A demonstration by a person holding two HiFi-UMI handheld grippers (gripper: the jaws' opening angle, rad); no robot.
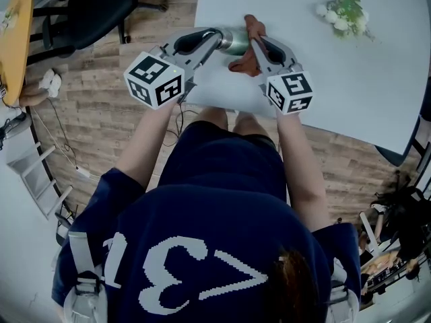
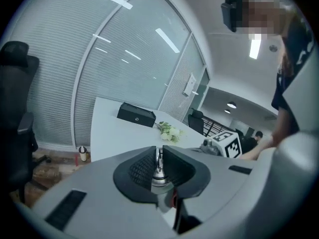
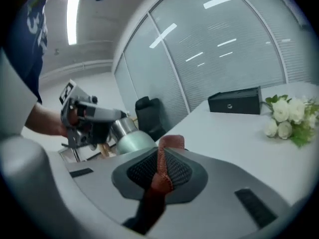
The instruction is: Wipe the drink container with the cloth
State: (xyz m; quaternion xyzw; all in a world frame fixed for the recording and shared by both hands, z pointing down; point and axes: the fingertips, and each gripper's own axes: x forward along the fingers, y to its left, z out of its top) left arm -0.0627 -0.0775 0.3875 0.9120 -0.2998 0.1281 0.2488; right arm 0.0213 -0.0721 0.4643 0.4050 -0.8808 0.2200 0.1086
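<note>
White table (image 1: 377,79) spread under the whole scene, with a bunch of flowers (image 1: 345,11) lying well away toward its far right. Over its near part the drink container (image 1: 236,41), a pale green metal bottle with a steel neck, was held tipped onto its side. The left tongs (image 1: 219,36) were nearly closed, pinching the small metal fitting at the bottle's top. The rust-brown cloth (image 1: 250,62) hung just beside the bottle, with a fold of it clamped in the almost closed right tongs (image 1: 256,42). No view showed whether the cloth pressed on the metal. The step in hand looked like the wipe itself, at or near first contact. The next move would call for laying the loose cloth flat against the bottle's side and drawing it along. Meanwhile the left grip would have to hold firm, since so small a hold could let the bottle swing.
</note>
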